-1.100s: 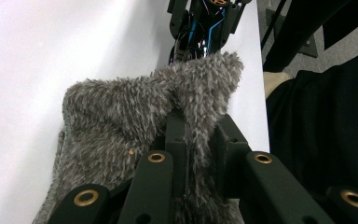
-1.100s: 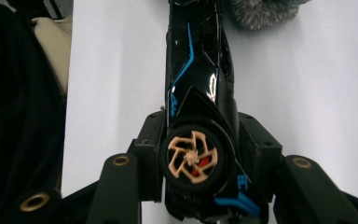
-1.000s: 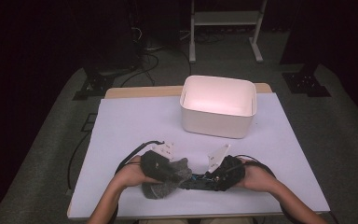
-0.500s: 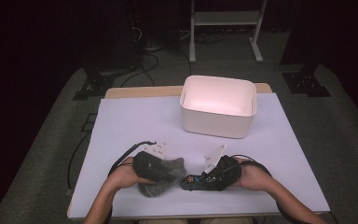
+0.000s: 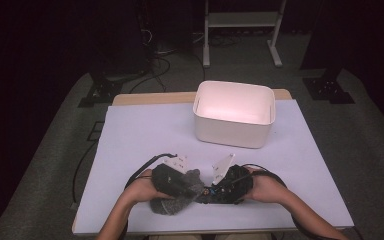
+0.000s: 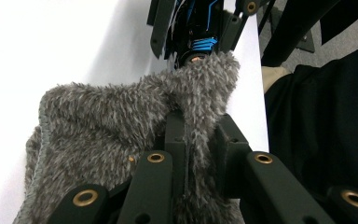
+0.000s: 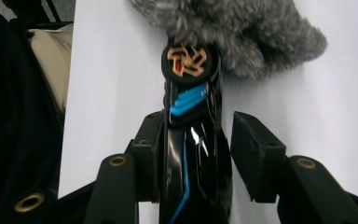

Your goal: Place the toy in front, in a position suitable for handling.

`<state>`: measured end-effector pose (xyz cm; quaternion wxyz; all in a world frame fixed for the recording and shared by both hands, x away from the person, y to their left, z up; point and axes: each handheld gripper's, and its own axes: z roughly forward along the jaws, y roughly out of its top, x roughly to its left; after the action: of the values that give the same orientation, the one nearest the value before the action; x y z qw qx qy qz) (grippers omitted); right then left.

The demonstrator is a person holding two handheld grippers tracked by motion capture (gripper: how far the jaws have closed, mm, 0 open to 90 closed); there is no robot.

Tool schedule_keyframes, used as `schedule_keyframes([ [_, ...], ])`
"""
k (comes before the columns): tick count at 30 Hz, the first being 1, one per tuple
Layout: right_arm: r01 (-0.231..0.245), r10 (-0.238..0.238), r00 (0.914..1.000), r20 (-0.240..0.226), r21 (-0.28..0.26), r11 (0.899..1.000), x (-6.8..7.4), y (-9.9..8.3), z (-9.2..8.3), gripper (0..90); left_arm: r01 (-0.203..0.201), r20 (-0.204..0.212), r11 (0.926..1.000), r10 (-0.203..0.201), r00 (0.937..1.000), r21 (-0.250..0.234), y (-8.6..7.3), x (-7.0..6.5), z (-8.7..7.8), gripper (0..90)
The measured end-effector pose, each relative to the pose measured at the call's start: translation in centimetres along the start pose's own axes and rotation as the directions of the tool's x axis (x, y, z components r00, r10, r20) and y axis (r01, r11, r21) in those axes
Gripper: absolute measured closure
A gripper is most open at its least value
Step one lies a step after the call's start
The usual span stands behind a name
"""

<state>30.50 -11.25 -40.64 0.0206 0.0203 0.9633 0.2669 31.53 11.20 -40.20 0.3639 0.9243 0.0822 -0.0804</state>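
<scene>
A white bin (image 5: 234, 114) stands on the far part of the table (image 5: 140, 135), well apart from the hands, and nothing lies between it and them. Beyond the table there are dark stands and cables on the floor. Near the front edge, the left gripper (image 5: 172, 181) is clamped on a grey fuzzy cloth (image 5: 177, 192); in the left gripper view its jaws are pressed together with a fold of this cloth (image 6: 121, 126) between them. The right gripper (image 5: 230, 186) holds a black object with blue stripes (image 7: 189, 140), and its tip touches the cloth (image 7: 242, 28). In the right gripper view one jaw lies against this object and the other seems a little apart from it, so I cannot tell how firm the grip is; the jaws have just been closing slightly. What the object is stays hard to make out, and the cloth hides its tip (image 6: 193, 58) partly. The person's dark sleeve is just beside the table edge. Free room is open to the left, right and toward the bin.
</scene>
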Motion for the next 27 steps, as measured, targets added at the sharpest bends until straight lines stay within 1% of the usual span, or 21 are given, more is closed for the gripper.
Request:
schedule_keyframes([
  [2,0.010,-0.010,0.9999,0.002,0.009,1.000,0.0,0.1,0.0,56.6,0.004,0.007,1.0000,-0.004,1.0000,-0.007,-0.3,0.0,0.0,78.2],
  [4,0.014,-0.014,0.9999,0.008,0.015,1.000,0.2,0.0,-0.1,56.6,0.008,0.010,1.0000,-0.008,0.9999,0.000,-0.6,-0.1,0.0,77.7],
  [7,0.016,-0.017,0.9996,0.021,0.023,1.000,0.4,0.0,-0.2,56.7,0.015,0.025,0.9997,-0.015,0.9996,-0.020,-0.9,0.0,0.1,77.7],
  [8,0.034,-0.035,0.9988,0.036,0.024,0.999,0.7,0.1,-0.1,57.0,0.019,0.034,0.9993,-0.018,0.9993,-0.032,-0.9,0.0,0.1,77.8],
  [9,0.034,-0.035,0.9988,0.036,0.024,0.999,0.7,0.1,-0.1,57.0,0.020,0.046,0.9991,-0.018,0.9988,-0.039,-0.8,0.1,0.1,77.8],
  [10,0.035,-0.035,0.9986,0.040,0.017,0.999,0.8,0.1,-0.1,57.1,0.024,0.056,0.9991,-0.022,0.9982,-0.035,-0.7,0.1,0.2,78.5],
  [11,0.041,-0.041,0.9982,0.044,0.010,0.999,0.9,0.1,-0.1,57.3,0.021,0.056,0.9994,-0.020,0.9983,-0.028,-0.6,0.1,0.0,78.9],
  [12,0.037,-0.037,0.9984,0.042,0.001,0.999,0.8,0.2,0.0,57.2,0.022,0.054,0.9992,-0.020,0.9983,-0.035,-0.5,0.1,-0.3,78.9],
  [13,0.031,-0.031,0.9988,0.038,-0.012,0.999,0.7,0.3,0.0,57.2,0.022,0.054,0.9992,-0.020,0.9983,-0.035,-0.5,0.1,-0.3,79.0],
  [14,0.030,-0.029,0.9991,0.030,-0.023,0.999,0.6,0.4,0.1,57.2,0.022,0.057,0.9987,-0.020,0.9982,-0.045,-0.4,0.1,-0.6,79.4],
  [15,0.023,-0.022,0.9994,0.028,-0.041,0.999,0.6,0.6,0.1,57.2,0.018,0.051,0.9985,-0.016,0.9986,-0.051,-0.3,0.0,-1.3,79.5],
  [16,0.023,-0.022,0.9994,0.028,-0.041,0.999,0.6,0.6,0.1,57.2,0.018,0.051,0.9985,-0.016,0.9986,-0.051,-0.3,0.0,-1.3,79.5],
  [17,0.018,-0.017,0.9997,0.018,-0.070,0.997,0.3,1.0,0.2,57.3,0.014,0.043,0.9985,-0.012,0.9990,-0.053,-0.2,0.0,-1.8,79.5],
  [18,0.018,-0.017,0.9997,0.018,-0.070,0.997,0.3,1.0,0.2,57.3,0.011,0.036,0.9983,-0.009,0.9993,-0.058,0.0,0.0,-2.4,79.5],
  [19,0.017,-0.015,0.9997,0.019,-0.094,0.995,0.2,1.2,0.2,57.2,0.011,0.024,0.9979,-0.009,0.9997,-0.064,0.1,-0.1,-3.1,79.6],
  [20,0.002,-0.001,1.0000,0.007,-0.142,0.990,-0.2,1.7,0.3,57.2,0.009,0.008,0.9974,-0.009,0.9999,-0.071,0.3,-0.2,-4.2,79.6],
  [21,-0.006,0.007,1.0000,0.006,-0.173,0.985,-0.4,2.0,0.4,57.2,0.011,0.001,0.9971,-0.011,0.9999,-0.076,0.4,-0.2,-4.7,79.6],
  [22,-0.006,0.007,1.0000,0.006,-0.173,0.985,-0.4,2.0,0.4,57.2,0.011,0.001,0.9971,-0.011,0.9999,-0.076,0.4,-0.2,-4.7,79.7],
  [23,-0.023,0.024,0.9997,0.000,-0.206,0.978,-0.7,2.4,0.6,57.2,0.010,-0.004,0.9970,-0.010,0.9999,-0.076,0.6,-0.2,-5.0,79.7],
  [24,-0.023,0.024,0.9997,0.000,-0.206,0.978,-0.7,2.4,0.6,57.2,0.003,-0.010,0.9974,-0.004,0.9999,-0.073,0.7,-0.1,-5.3,79.7],
  [27,-0.028,0.030,0.9995,0.005,-0.243,0.969,-0.8,2.5,0.6,57.2,0.003,-0.019,0.9972,-0.005,0.9998,-0.075,1.1,-0.2,-5.7,79.6],
])
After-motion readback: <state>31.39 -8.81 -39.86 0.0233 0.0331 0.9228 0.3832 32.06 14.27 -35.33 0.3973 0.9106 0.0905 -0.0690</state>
